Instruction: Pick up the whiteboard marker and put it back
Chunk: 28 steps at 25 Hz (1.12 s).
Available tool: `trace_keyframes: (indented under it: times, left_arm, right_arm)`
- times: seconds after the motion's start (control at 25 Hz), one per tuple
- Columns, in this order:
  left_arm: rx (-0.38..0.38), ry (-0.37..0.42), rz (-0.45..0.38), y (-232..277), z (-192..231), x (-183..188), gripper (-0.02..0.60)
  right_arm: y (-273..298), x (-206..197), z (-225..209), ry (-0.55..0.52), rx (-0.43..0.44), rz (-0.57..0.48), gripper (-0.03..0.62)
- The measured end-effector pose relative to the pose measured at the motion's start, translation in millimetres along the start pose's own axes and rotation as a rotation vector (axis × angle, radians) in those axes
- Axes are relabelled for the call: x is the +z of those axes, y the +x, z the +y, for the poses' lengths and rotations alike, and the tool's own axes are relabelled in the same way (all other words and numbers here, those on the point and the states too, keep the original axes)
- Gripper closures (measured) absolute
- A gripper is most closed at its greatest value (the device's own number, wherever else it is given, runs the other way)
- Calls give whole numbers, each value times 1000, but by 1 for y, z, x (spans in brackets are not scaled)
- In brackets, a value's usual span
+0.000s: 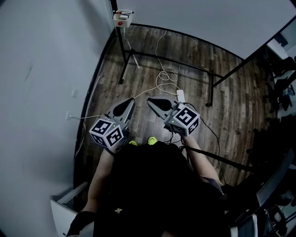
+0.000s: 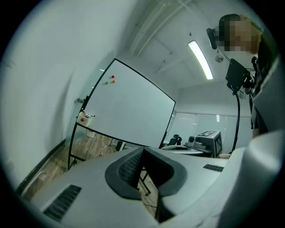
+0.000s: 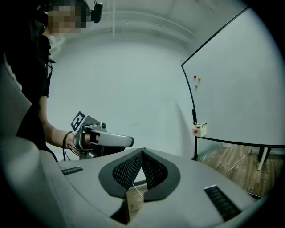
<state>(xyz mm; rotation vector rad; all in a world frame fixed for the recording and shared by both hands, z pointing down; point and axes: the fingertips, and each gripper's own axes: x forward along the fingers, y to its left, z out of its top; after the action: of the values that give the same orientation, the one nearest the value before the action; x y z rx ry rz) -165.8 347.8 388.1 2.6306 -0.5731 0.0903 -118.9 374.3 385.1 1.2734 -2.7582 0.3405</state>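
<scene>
Closest is the person's dark top (image 1: 152, 185), then the two hands w/ their grippers held side by side, nearly level. Jaws of the left gripper (image 1: 130, 102) are closed pad to pad, nothing btw. them. Jaws of the right gripper (image 1: 151, 100) are the same: together and empty. Below them is the wood floor (image 1: 199, 83) w/ a white cable (image 1: 162, 78). Farther ahead stands the whiteboard (image 2: 129, 111), and at its lower left corner hangs a small white box (image 1: 122, 19) w/ a red button. On top of this box lies a thin stick, prob. the whiteboard marker (image 1: 124, 11), but it is too small to be sure. Its long axis seems to run along the board's bottom edge, i.e. across the direction of reach. It is well apart from both grippers, ahead and to the left. So I judge the left gripper is somewhat nearer, and its jaws must open before they arrive.
</scene>
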Motion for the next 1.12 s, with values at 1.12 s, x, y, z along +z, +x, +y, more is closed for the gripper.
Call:
trace_keyframes:
  times: [1.12]
  left_arm:
    - [78, -96, -45, 37, -7, -4, 549]
  right_arm:
    - [-32, -19, -48, 30, 54, 54, 599]
